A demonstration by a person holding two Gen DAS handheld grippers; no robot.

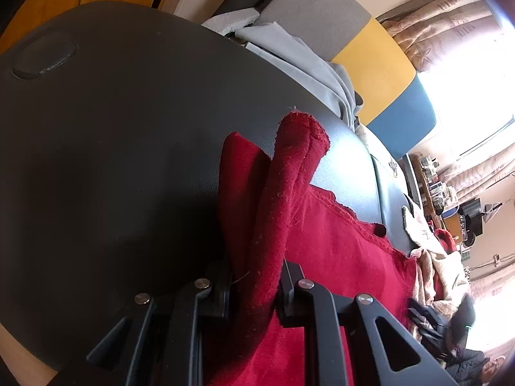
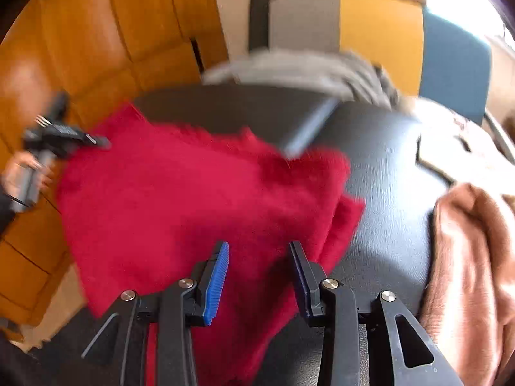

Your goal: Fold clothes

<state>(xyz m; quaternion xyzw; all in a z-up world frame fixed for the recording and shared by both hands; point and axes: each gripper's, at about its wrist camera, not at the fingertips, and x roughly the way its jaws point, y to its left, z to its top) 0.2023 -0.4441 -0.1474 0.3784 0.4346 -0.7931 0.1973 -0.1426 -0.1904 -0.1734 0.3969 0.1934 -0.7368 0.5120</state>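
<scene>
Left wrist view: my left tongs (image 1: 256, 292) are pinching a rolled-up fold of the one red cloth (image 1: 338, 251).
Right wrist view: my right tongs (image 2: 259, 276) are spread apart over the red cloth (image 2: 180, 193), and nothing is between the blue pads (image 2: 217, 284).
Landmark: one black table (image 1: 112, 135).
Red cloth: it lies on the black table, with one edge hanging past the table's side near the orange wood cupboard (image 2: 96, 32).
Other clothes: one grey piece (image 2: 299, 67) at the far edge of the table, one pink-brown piece (image 2: 466, 257) on its right side.
Chairs behind the table: three backs, grey (image 2: 304, 19), yellow (image 2: 381, 25), blue (image 2: 454, 64).
Writing: I cannot read any.
My left hand (image 2: 24, 173): seen at the far left, holding the other tongs.
</scene>
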